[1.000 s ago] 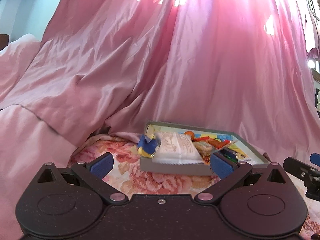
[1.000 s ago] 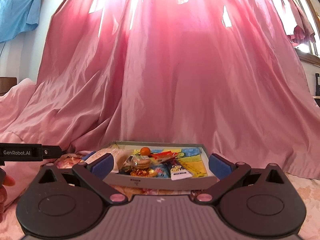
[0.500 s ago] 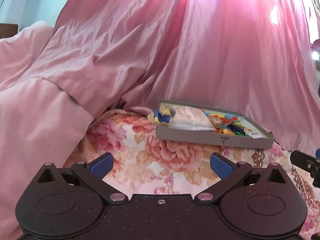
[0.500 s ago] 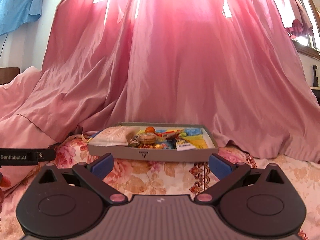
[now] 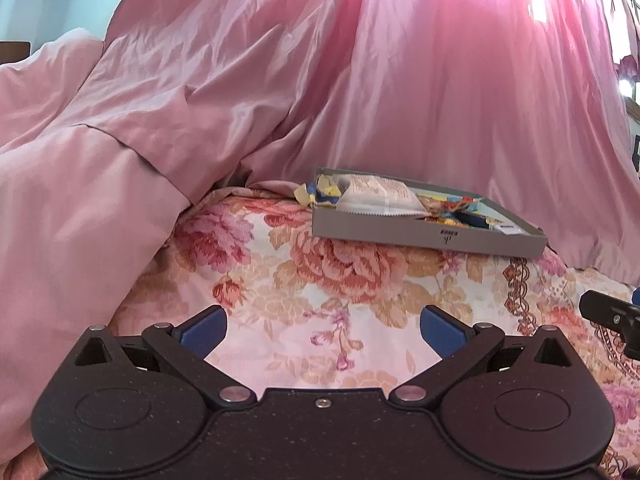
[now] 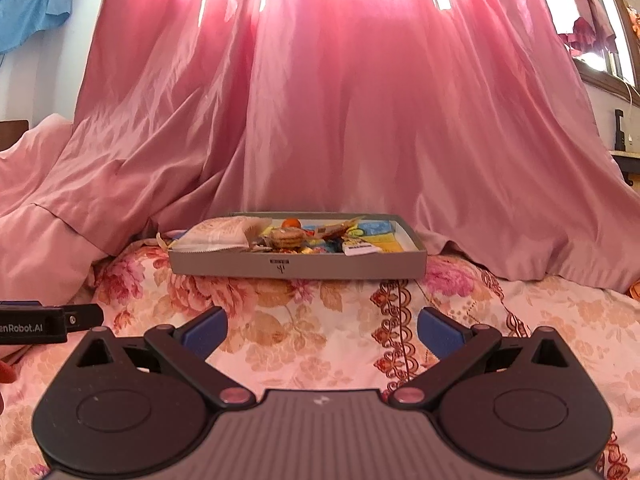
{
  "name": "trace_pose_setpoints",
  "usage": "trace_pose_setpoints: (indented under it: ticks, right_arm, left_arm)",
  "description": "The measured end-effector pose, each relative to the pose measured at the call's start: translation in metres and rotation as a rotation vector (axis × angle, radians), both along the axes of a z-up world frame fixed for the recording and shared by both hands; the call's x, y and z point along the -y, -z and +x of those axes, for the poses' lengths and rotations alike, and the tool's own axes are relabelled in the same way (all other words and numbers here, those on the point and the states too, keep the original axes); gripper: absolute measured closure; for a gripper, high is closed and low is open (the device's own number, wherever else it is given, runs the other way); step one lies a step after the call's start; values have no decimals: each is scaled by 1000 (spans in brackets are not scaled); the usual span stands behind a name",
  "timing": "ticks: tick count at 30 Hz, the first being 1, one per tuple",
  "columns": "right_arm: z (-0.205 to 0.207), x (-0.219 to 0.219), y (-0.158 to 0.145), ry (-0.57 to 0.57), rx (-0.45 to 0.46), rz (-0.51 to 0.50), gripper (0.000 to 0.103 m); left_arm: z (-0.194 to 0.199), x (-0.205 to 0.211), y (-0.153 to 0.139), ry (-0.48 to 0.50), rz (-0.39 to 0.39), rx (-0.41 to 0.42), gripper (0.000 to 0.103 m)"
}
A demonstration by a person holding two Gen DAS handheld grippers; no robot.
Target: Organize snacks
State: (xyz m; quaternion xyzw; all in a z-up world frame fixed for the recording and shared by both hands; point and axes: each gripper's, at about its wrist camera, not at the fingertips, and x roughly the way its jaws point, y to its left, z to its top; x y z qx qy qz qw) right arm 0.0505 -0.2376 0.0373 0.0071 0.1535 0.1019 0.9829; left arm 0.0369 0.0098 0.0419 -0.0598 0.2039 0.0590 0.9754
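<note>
A shallow grey box (image 6: 298, 267) full of snacks lies on the floral bedspread, well ahead of both grippers; it also shows in the left wrist view (image 5: 420, 236). A large white packet (image 6: 218, 235) rests on its left end, and shows in the left wrist view (image 5: 378, 196). A round biscuit pack (image 6: 285, 237), an orange sweet (image 6: 291, 223) and yellow and blue wrappers (image 6: 378, 236) fill the rest. My left gripper (image 5: 322, 330) is open and empty. My right gripper (image 6: 322, 330) is open and empty.
A floral bedspread (image 6: 320, 312) covers the surface. A pink curtain (image 6: 340, 100) hangs behind the box and pink bedding (image 5: 80, 200) piles up at the left. The other gripper shows at the left edge of the right wrist view (image 6: 44, 322).
Both grippers have drawn back from the box, which now looks smaller and farther away. More bedspread shows in front of them. Both stay open.
</note>
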Motion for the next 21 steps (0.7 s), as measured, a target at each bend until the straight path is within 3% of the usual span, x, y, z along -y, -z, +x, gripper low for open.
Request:
trace_pose_setpoints:
  ticks: [21]
  right_arm:
    - [-7,0,13,-9,-44,-3,0]
  left_arm:
    - [-3,4,12,14,9,-32,1]
